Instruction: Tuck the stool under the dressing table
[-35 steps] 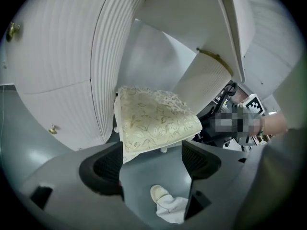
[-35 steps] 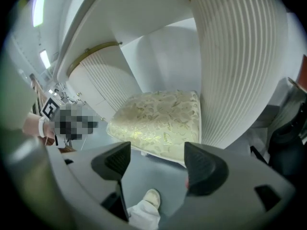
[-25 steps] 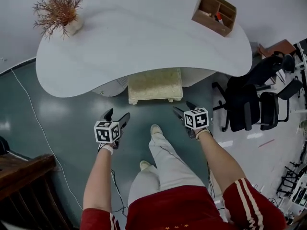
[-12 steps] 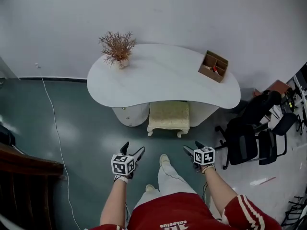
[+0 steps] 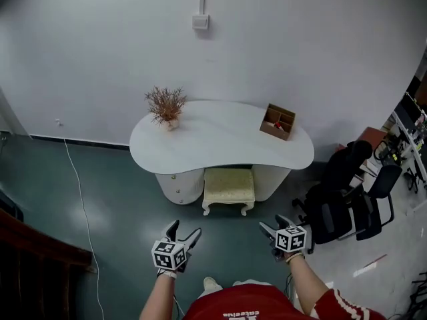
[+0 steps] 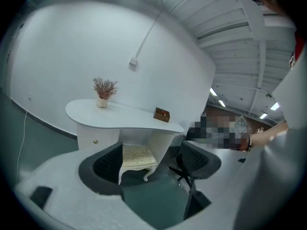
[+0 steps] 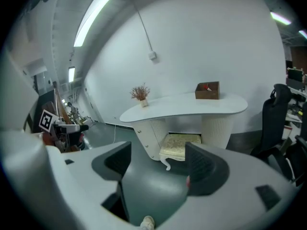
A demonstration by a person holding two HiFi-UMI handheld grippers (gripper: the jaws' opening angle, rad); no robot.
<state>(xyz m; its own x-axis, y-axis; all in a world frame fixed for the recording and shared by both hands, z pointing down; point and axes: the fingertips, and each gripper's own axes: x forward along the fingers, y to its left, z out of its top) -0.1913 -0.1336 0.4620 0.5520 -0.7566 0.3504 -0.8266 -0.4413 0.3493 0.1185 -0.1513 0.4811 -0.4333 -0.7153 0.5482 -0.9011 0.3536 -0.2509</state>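
Fronting the stool's (image 5: 229, 187) protruding edge lies open floor (image 5: 120, 199).

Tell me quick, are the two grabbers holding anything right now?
Left gripper: open, holding nothing.
Right gripper: open, holding nothing.

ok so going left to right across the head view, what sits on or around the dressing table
dried plant → stool → wooden box → black office chairs
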